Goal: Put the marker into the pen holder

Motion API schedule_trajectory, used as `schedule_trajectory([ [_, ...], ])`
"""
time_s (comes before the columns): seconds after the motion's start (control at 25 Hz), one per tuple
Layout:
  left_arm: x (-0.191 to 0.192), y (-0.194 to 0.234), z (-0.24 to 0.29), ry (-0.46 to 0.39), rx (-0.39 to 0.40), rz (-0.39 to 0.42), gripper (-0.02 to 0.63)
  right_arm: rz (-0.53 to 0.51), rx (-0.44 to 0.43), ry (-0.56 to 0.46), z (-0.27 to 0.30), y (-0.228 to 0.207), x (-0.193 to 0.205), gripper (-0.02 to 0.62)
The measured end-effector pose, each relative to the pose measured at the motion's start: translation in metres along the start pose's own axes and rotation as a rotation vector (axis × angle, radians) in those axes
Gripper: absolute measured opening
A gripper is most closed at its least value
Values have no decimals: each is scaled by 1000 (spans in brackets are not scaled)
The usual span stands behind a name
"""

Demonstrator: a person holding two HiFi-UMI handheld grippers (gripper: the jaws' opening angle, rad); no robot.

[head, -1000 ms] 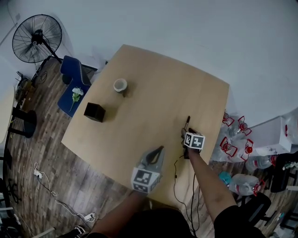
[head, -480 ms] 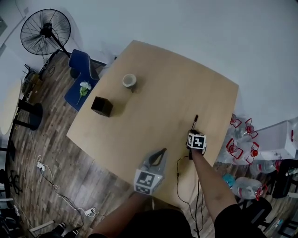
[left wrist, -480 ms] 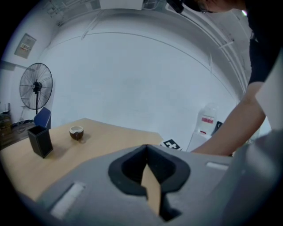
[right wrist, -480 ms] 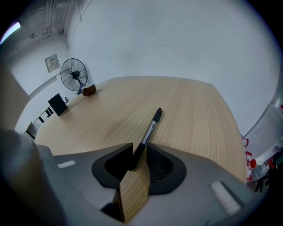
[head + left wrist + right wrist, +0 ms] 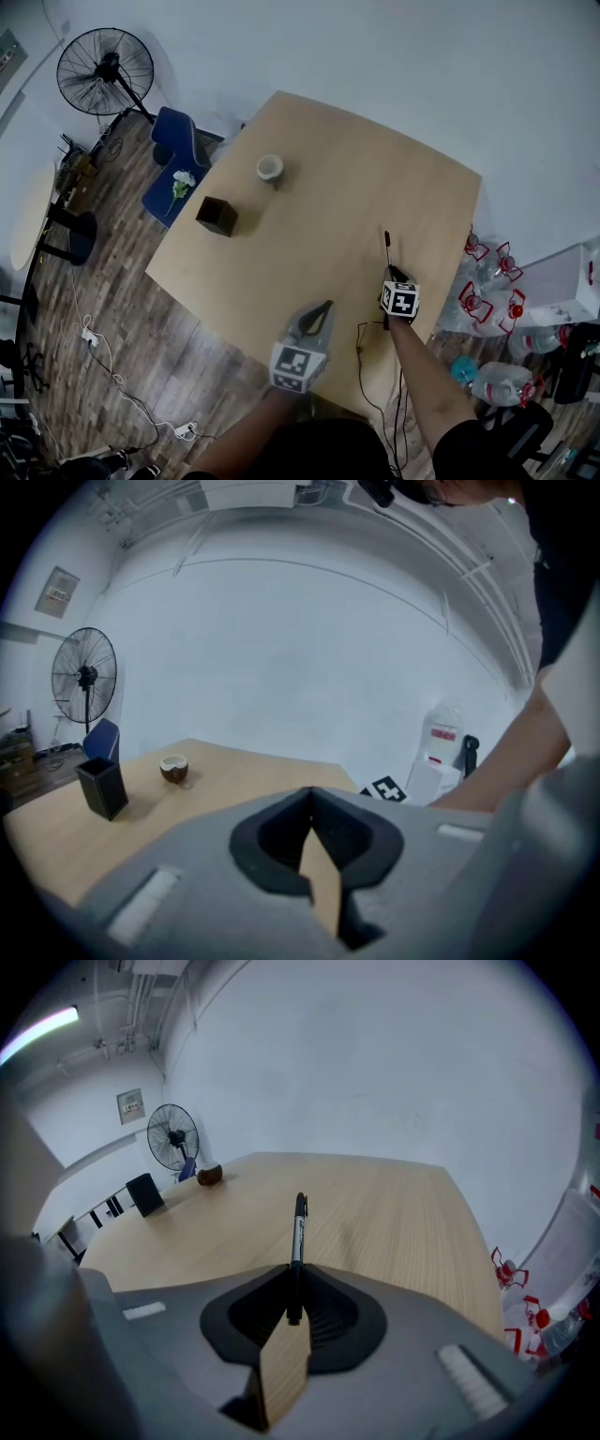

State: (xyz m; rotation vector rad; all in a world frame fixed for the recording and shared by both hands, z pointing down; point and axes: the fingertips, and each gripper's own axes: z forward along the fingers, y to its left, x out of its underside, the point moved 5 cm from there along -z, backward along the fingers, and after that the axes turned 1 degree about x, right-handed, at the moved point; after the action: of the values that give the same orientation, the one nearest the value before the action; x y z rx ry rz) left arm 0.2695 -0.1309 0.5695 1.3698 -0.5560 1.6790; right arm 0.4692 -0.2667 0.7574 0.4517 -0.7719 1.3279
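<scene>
One marker [image 5: 298, 1227] lies on the worktop [image 5: 319, 216] near its right edge. Its tail end sits between the jaws of your right gripper [image 5: 388, 274], which have just been closing and now pinch it. Pen holder [image 5: 217, 215] stands well apart, near the left edge. Left gripper [image 5: 311, 797]: jaws together, nothing in them. Risk: the grip is at the very tail, so the marker may pivot or slip on the lift.
</scene>
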Motion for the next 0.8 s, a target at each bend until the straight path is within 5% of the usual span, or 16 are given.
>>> schedule_trajectory([
  [0.48,-1,-12,-40,-34,-50,-17,2,50,-180,-197,-85,67,-26,48],
  [0.8,-19,35,-80,-82,-38,-75,2,123,-178,-265,-157,127,-21,48],
])
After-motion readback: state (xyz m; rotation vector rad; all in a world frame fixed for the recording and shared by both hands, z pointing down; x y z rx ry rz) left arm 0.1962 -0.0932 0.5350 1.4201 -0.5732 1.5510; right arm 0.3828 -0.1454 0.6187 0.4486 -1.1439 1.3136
